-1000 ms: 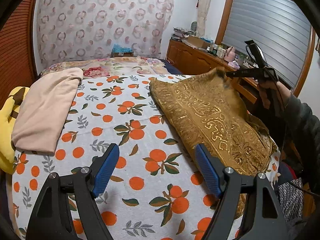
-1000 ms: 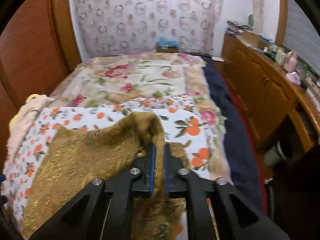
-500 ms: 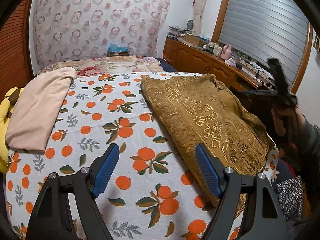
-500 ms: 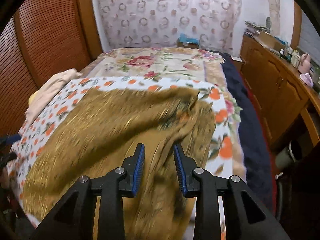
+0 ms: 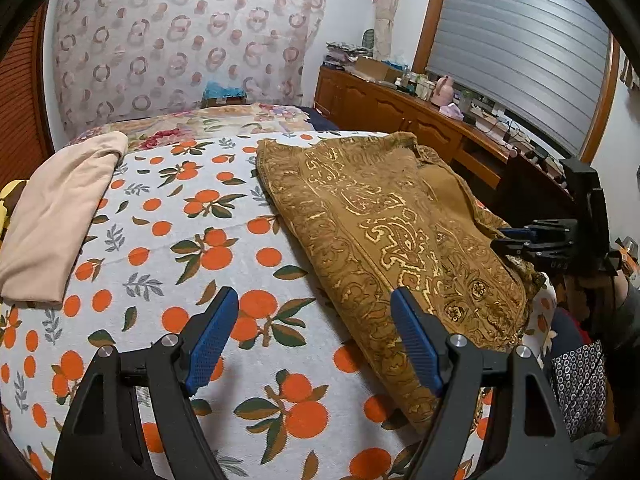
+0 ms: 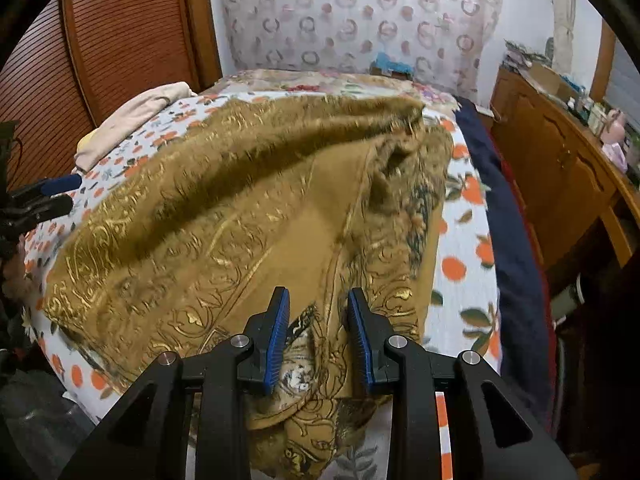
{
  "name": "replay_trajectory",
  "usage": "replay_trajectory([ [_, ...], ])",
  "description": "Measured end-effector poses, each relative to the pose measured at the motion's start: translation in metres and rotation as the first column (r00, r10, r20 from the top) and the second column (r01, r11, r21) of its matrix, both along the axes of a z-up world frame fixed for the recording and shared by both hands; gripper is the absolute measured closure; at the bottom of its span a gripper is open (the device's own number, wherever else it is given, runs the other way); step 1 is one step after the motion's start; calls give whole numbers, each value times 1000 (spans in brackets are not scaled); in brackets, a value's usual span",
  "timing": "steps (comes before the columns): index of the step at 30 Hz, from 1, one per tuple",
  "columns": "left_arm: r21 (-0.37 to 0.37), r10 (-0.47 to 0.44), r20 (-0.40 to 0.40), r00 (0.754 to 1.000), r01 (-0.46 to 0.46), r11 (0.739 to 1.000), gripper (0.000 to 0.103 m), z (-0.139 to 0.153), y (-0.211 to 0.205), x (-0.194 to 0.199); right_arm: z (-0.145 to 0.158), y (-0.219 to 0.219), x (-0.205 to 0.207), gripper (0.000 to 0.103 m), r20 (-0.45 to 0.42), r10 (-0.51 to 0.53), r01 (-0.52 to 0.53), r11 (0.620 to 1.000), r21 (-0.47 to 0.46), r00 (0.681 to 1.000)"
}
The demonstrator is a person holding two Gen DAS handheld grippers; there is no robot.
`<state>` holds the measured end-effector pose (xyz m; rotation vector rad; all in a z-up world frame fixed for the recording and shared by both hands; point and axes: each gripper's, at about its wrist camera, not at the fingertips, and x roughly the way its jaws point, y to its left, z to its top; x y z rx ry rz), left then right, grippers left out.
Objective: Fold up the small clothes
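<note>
Gold patterned cloth (image 5: 384,220) spread loosely over the right half of a bed (image 5: 168,248) covered in an orange-fruit print, with a folded pink garment (image 5: 60,216) well apart at the left edge. Left gripper (image 5: 314,340) hovering over bare sheet, fingers wide apart, empty. Right gripper (image 6: 318,336) at the cloth's near edge, fingers closing, fabric between them, not yet pinched.

Count on the bed: one gold-patterned brown garment (image 5: 384,216), spread out; one folded beige garment (image 5: 60,216); one yellow item (image 5: 6,200), only partly visible. One orange-print sheet (image 5: 224,240) covers the bed. Two grippers: left gripper (image 5: 312,340) and right gripper (image 6: 318,332).
</note>
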<state>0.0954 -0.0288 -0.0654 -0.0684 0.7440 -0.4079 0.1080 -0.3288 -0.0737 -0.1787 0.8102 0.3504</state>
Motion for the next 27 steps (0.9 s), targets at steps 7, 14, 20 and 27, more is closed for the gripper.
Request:
replay_trajectory([
  [7, 4, -17, -8, 1000, 17, 1000, 24, -3, -9, -1, 18, -11, -21, 97, 94, 16, -25, 994, 104, 995],
  [14, 3, -37, -8, 999, 37, 999, 24, -3, -16, -4, 35, -42, -63, 97, 187, -80, 54, 989, 139, 979],
  [20, 17, -56, -17, 998, 56, 998, 24, -8, -26, -5, 18, -54, -71, 97, 119, -116, 98, 984, 152, 986],
  [27, 24, -59, -19, 998, 60, 998, 24, -8, -30, -5, 21, -51, -74, 97, 103, -130, 117, 985, 128, 986],
])
